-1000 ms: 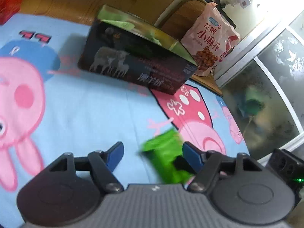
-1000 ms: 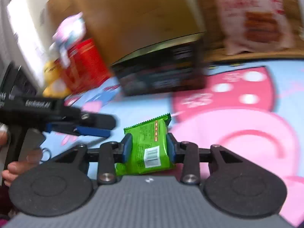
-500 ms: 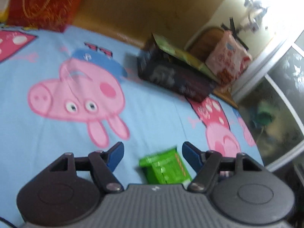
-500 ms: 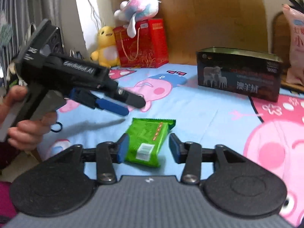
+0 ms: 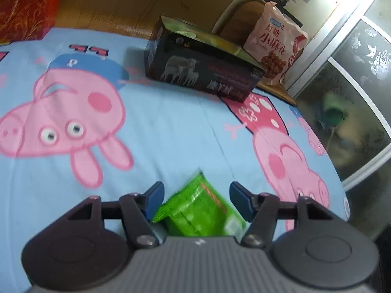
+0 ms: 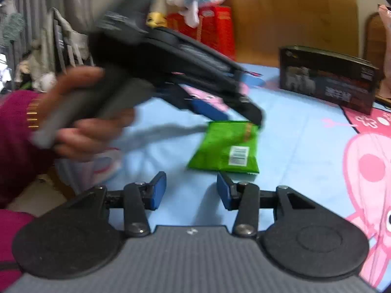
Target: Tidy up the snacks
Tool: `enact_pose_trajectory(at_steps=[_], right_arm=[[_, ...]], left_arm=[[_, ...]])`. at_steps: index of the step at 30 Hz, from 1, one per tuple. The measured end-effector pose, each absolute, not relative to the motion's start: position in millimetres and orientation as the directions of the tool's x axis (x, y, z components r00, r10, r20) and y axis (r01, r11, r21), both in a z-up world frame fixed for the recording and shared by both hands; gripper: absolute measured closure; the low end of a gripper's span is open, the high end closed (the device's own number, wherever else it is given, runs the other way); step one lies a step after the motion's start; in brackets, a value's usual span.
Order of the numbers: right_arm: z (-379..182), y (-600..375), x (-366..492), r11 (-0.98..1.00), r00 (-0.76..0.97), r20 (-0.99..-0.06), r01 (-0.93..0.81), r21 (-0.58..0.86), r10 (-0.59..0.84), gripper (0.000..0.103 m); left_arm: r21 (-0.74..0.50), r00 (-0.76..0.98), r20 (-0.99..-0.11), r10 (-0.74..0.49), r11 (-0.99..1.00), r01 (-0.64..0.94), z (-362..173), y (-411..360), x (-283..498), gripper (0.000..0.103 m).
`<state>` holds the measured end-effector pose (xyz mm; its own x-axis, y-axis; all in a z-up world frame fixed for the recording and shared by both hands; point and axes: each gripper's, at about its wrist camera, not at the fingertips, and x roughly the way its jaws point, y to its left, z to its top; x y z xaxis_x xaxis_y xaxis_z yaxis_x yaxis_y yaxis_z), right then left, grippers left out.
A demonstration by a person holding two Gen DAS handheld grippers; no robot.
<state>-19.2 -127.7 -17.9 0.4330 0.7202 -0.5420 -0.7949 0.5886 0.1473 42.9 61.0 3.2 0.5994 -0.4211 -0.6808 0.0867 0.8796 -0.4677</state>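
While the green snack packet point(image 6: 226, 147) lies flat on the bed sheet point(image 5: 176, 127), barcode face up, both tools are working around it. Left hand-held gripper point(image 5: 194, 199) angled down over the packet; from its own camera the packet sits between the blue pads point(image 5: 154, 196), which are closing but not yet pressing on it. A gap shows on the right side, and the left pad is just beside the packet's crimped edge; whether it touches is too blurred to tell. Right hand-held gripper point(image 6: 191, 190) sits just short of the packet's near edge, nothing between its jaws, also narrowing, pads apart. A hand point(image 6: 80, 119) in a dark red sleeve carries the left tool, seen from the right camera, its tip over the packet's far end.

Step in hand, as I read it: left tool takes the packet for the dark open-topped box point(image 5: 202, 70) standing well apart at the far end of the bed, with a pink snack bag point(image 5: 276, 44) behind it.

Notes for doing it well:
- Centre the packet between the pads before closing; it sits skewed, nearer the left pad.
- Grip across the filled body, not only the thin crimped seal, which would likely slip or fold.
- Soft sheet gives underneath; avoid pinching fabric with the wrapper.
- Keep the right tool back so the two do not collide over the packet.
- Close gently: the contents may crush.
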Motion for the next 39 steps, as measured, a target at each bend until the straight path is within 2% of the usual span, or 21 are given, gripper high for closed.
enact_pose_trajectory(at_steps=[5, 8, 9, 12, 15, 18, 20, 21, 25, 34, 39], right_arm=[[-11.7, -146.4, -2.2, 0.665, 0.519, -0.515, -0.733, 0.143, 0.682, 0.053], [-8.7, -157.2, -6.3, 0.659, 0.525, -0.502, -0.741, 0.129, 0.687, 0.051], [-8.5, -158.2, -7.9, 0.663, 0.534, -0.501, -0.74, 0.112, 0.681, 0.045], [-9.6, -157.0, -10.8, 0.662, 0.55, -0.503, -0.747, 0.062, 0.667, 0.044], [-8.7, -150.5, -7.2, 0.652, 0.555, -0.508, -0.758, 0.017, 0.658, 0.044], [-13.1, -141.9, 3.4, 0.639, 0.545, -0.525, -0.77, -0.005, 0.653, 0.044], [-18.4, -138.1, 9.3, 0.627, 0.516, -0.549, -0.779, 0.017, 0.657, 0.046], [-18.4, -138.9, 9.0, 0.624, 0.512, -0.539, -0.781, 0.033, 0.669, 0.054], [-16.5, -148.0, -7.6, 0.616, 0.509, -0.538, -0.787, 0.026, 0.672, 0.064], [-16.7, -209.0, -47.1, 0.741, 0.602, -0.54, -0.669, 0.06, 0.588, 0.064], [-11.1, -222.8, -34.1, 0.79, 0.652, -0.521, -0.608, 0.075, 0.551, 0.064]], left_arm=[[-0.56, 0.568, -0.649, -0.506, 0.823, 0.094, 2.9, 62.9, 15.5, 0.042], [-0.553, 0.597, -0.634, -0.491, 0.828, 0.093, 8.0, 66.3, 5.5, 0.037], [-0.548, 0.611, -0.633, -0.475, 0.833, 0.081, 9.3, 69.4, 4.8, 0.036], [-0.547, 0.628, -0.637, -0.446, 0.836, 0.039, 9.6, 76.9, 7.9, 0.036], [-0.548, 0.622, -0.641, -0.45, 0.836, 0.04, 7.5, 74.7, 9.7, 0.036], [-0.536, 0.601, -0.658, -0.453, 0.843, 0.049, 2.6, 66.7, 11.2, 0.043], [-0.532, 0.599, -0.659, -0.455, 0.845, 0.057, -0.9, 61.6, 10.7, 0.049], [-0.526, 0.596, -0.659, -0.458, 0.848, 0.07, -1.5, 57.6, 9.6, 0.055], [-0.494, 0.585, -0.661, -0.47, 0.859, 0.131, -1.3, 40.1, 1.9, 0.054], [-0.492, 0.456, -0.656, -0.602, 0.799, 0.346, -2.9, -21.7, 4.5, 0.054], [-0.495, 0.427, -0.648, -0.63, 0.775, 0.392, 5.0, -40.2, 29.7, 0.052]])
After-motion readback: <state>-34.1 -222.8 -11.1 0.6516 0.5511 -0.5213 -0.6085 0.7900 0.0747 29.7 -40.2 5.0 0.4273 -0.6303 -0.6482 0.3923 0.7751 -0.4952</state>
